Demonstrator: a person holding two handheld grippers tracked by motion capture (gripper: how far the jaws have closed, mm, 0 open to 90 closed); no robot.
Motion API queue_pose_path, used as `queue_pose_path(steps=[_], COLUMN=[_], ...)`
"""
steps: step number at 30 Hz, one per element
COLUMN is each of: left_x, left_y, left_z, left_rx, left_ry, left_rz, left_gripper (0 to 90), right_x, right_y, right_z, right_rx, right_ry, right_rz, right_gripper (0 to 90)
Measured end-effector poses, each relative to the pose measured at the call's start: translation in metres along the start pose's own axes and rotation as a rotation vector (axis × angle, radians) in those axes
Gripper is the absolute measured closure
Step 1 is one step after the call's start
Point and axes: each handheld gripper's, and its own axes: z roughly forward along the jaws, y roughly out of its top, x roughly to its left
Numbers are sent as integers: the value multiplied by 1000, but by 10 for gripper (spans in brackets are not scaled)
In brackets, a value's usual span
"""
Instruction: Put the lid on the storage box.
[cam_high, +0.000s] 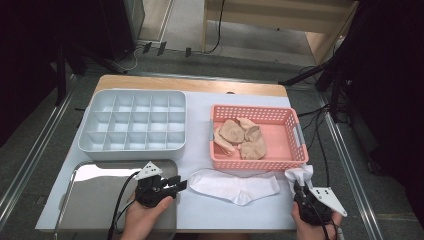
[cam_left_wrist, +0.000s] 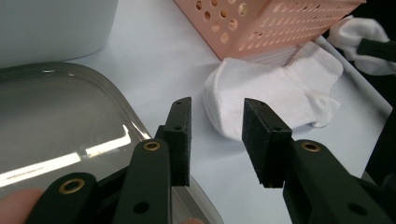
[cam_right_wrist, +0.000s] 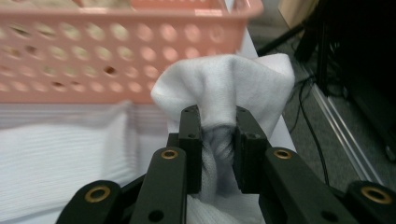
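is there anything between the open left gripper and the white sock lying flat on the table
Nothing visible. The left gripper points at the flat white sock across bare table. The metal tray lies beneath and beside its jaws, not ahead.

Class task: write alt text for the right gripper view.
The right gripper pinches a bunched white sock between its black jaws. Behind stands a pink perforated basket, with another white sock lying flat at left.

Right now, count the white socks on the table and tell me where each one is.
2. One white sock lies flat in front of the pink basket; the other white sock is bunched in the right gripper. Any among the basket's beige socks would be hidden.
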Motion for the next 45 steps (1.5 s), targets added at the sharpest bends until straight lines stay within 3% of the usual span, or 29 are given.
queue_pose_path(steps=[5,7,8,10,14,17,18,19,21,23,24,25,26,27,30,33,35,36,37,38,40,41,44,45], left_x=[-1,-1,-1,-1,-2,-4,-4,-6,-7,-8,-9,-9,-9,-9,-11,-13,-15,-15,-16,-16,-17,-17,-19,-22], left_y=[-1,-1,-1,-1,-1,-2,-2,-3,-3,-3,-3,-3,-4,-4,-4,-5,-6,-6,-6,-6,-6,-7,-7,-8], left_z=[-1,-2,-2,-3,-4,-3,-3,-3,-2,-2,-2,-2,-2,-2,-1,1,2,2,2,2,3,3,5,6], left_rx=[-6,-10,-14,-17,-17,-14,-14,-11,-12,-9,-10,-10,-6,-6,-3,-1,5,5,4,4,6,4,6,12], left_ry=[2,2,2,1,-4,-10,-10,-15,-20,-16,-19,-19,-18,-18,-24,-28,-33,-33,-33,-33,-34,-36,-44,-44], left_rz=[-5,-6,-8,-8,-2,4,4,10,12,15,14,14,19,19,23,27,30,30,31,31,30,31,37,42], left_gripper=[634,634,632,631,629,629,629,629,629,628,628,628,628,628,628,629,629,629,629,629,629,629,630,631], right_x=[23,26,33,37,60,75,75,85,96,101,110,110,118,118,133,138,143,143,142,142,136,127,117,109], right_y=[8,9,9,9,6,3,3,1,-2,-3,-6,-6,-9,-9,-14,-16,-20,-20,-21,-21,-19,-16,-15,-16], right_z=[-21,-22,-24,-25,-27,-28,-28,-27,-26,-26,-25,-25,-24,-24,-22,-20,-14,-14,-13,-13,-15,-19,-21,-22], right_rx=[-62,-66,-70,-70,-61,-52,-52,-44,-37,-34,-24,-24,-14,-14,4,11,51,51,62,62,43,23,18,33], right_ry=[58,71,112,130,209,260,260,304,338,352,372,372,406,406,468,491,520,520,542,542,570,576,570,548], right_rz=[-36,-37,-24,-19,-44,-89,-89,-109,-132,-144,-164,-164,-167,-167,-180,-191,-210,-210,-193,-193,-160,-120,-71,-49], right_gripper=[766,766,766,766,766,766,766,765,765,765,765,765,765,765,765,760,632,632,522,522,471,457,477,532])
